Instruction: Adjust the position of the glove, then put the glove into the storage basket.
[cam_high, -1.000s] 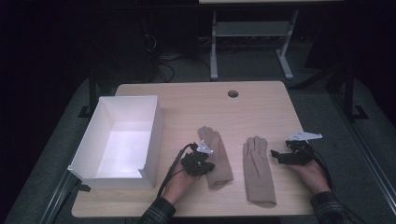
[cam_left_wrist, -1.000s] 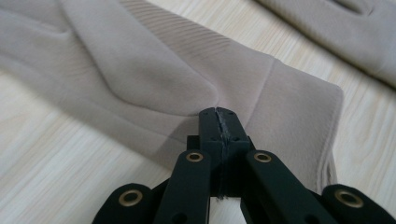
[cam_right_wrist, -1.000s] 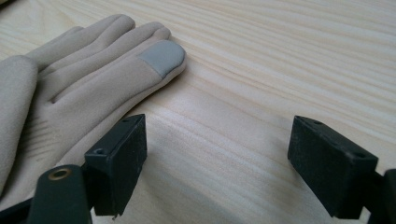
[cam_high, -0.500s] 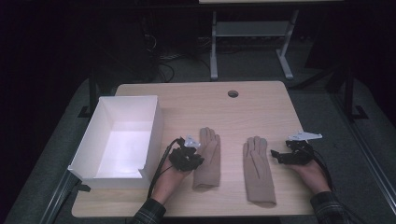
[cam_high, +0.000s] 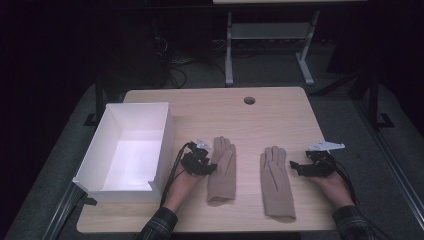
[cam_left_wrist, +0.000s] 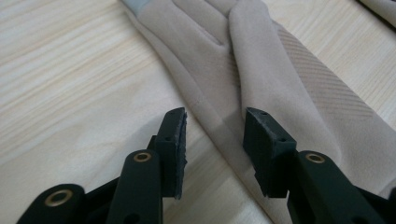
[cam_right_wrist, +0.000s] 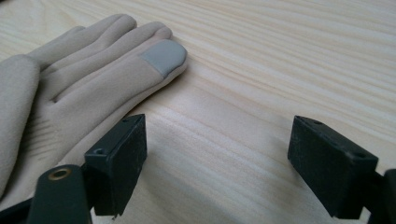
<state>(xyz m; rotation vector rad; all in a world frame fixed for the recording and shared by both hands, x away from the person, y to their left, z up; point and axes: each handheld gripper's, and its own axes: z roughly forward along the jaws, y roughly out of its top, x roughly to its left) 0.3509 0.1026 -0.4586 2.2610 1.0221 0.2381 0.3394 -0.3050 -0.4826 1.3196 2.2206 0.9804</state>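
Left gripper (cam_high: 209, 165): fingers (cam_left_wrist: 173, 140) parted, having just been opening, gripping nothing; the left glove (cam_high: 223, 169) lies flat on the surface (cam_high: 280, 115), its edge running between and ahead of them. Right gripper (cam_high: 296, 168): fingers (cam_right_wrist: 119, 156) spread wide, released; the right glove (cam_high: 275, 181) lies just beside its left finger. White box (cam_high: 162, 127) stands beyond the left gripper.

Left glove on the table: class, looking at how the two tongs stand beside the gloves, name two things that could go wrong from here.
1. The left tongs, whose jaws have just been opening, straddle only the edge of the left glove; a grip there may pinch one thin layer and slip.
2. The right tongs gape over bare table beside the right glove; closing here would likely catch nothing.
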